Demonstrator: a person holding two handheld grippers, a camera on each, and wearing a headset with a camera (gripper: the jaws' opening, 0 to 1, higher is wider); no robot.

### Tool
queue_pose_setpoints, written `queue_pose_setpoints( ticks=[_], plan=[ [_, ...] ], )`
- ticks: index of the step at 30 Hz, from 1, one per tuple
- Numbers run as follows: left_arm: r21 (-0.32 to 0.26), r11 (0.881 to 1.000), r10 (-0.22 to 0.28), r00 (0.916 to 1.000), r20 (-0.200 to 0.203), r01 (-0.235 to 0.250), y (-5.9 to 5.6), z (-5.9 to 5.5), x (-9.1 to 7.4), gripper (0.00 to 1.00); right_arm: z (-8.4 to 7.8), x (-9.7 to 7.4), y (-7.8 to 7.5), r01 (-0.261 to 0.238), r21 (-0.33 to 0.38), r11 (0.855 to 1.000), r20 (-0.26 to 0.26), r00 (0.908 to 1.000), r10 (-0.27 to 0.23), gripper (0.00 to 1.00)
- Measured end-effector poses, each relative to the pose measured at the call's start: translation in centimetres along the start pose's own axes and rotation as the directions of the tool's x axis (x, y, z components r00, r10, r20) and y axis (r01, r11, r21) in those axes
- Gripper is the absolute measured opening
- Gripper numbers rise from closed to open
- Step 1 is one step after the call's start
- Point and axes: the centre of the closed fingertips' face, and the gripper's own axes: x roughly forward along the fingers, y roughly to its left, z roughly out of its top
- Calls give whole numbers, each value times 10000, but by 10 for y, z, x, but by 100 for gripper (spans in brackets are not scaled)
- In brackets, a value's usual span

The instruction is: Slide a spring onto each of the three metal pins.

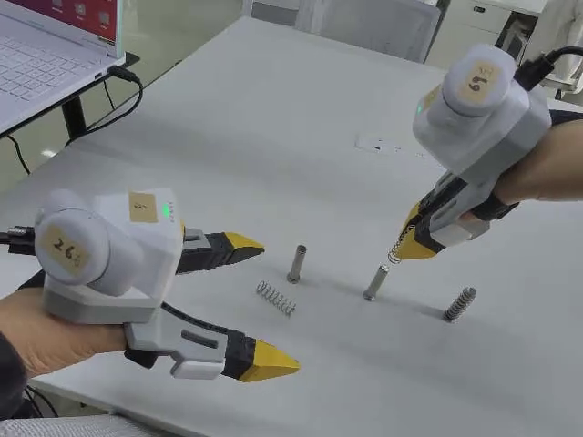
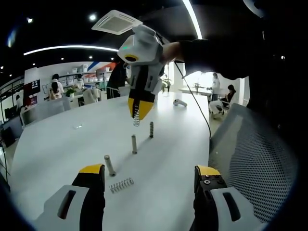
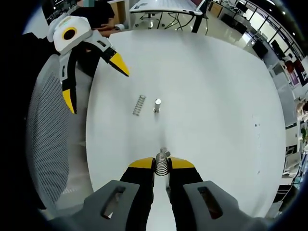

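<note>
Three metal pins stand on the white table (image 1: 273, 137): a bare left pin (image 1: 297, 264), a bare middle pin (image 1: 375, 282), and a right pin (image 1: 460, 304) with a spring around it. A loose spring (image 1: 275, 298) lies flat beside the left pin. My right gripper (image 1: 414, 248) is shut on another spring (image 1: 398, 244), which hangs just above the middle pin. In the right gripper view that held spring (image 3: 162, 163) sits between the yellow fingertips (image 3: 142, 163). Near the loose spring (image 2: 121, 185), my left gripper (image 1: 260, 302) stands open and holds nothing.
A laptop (image 1: 50, 45) with a black cable (image 1: 123, 100) sits at the table's far left corner. A small flat clear piece (image 1: 378, 144) lies farther back on the table. A mesh chair (image 2: 250, 159) stands at the table's edge.
</note>
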Motion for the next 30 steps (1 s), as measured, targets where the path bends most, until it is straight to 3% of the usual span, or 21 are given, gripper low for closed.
queue_pose_setpoints(
  ticks=[30],
  plan=[
    [-162, 9998, 115, 9999, -38, -116, -1, -3, -3, 72, -9, 28, -10, -346, 251, 9991, -375, 9987, 356, 9]
  ],
)
